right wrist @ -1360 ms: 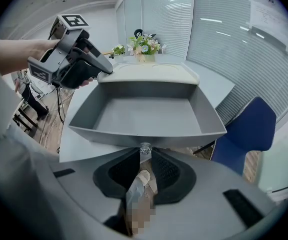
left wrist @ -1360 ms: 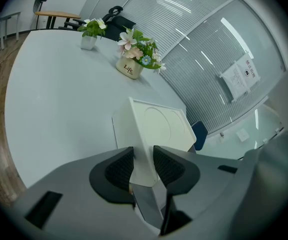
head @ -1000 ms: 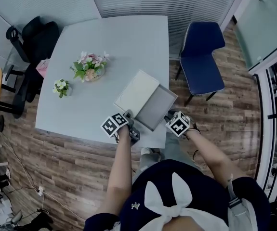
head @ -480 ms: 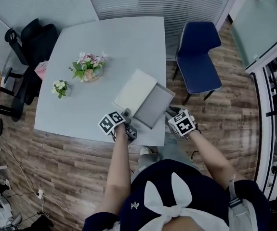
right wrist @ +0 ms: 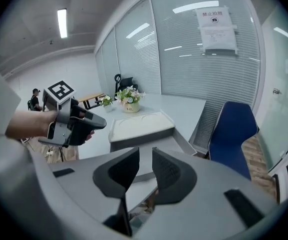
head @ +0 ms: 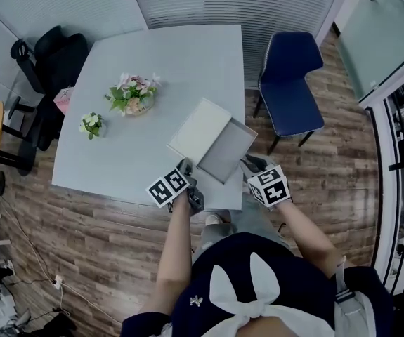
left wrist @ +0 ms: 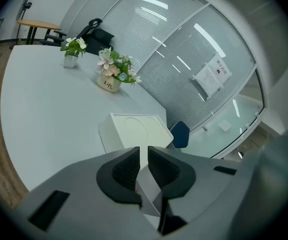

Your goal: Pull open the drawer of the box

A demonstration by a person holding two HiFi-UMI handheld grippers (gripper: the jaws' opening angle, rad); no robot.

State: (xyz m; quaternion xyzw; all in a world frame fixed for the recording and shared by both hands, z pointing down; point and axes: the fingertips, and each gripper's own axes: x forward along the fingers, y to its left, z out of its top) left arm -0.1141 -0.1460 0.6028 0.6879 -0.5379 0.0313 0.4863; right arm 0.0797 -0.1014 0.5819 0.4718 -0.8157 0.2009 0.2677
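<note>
The white box lies on the pale table, and its grey drawer stands pulled out toward the table's near edge. My left gripper sits just beside the drawer's near left corner. In the left gripper view its jaws are closing to a narrow slit; the drawer's pale wall shows in that slit, and the pads do not press on it. My right gripper hovers off the drawer's near right corner. Its jaws are closing too, with a clear gap and nothing between them.
A large flower pot and a small one stand on the table's left half. A blue chair is at the table's right and a black chair at its far left. Wooden floor lies below the near edge.
Both grippers have drawn back a little toward the person, the right one more. The box and its open drawer have stayed where they were.
</note>
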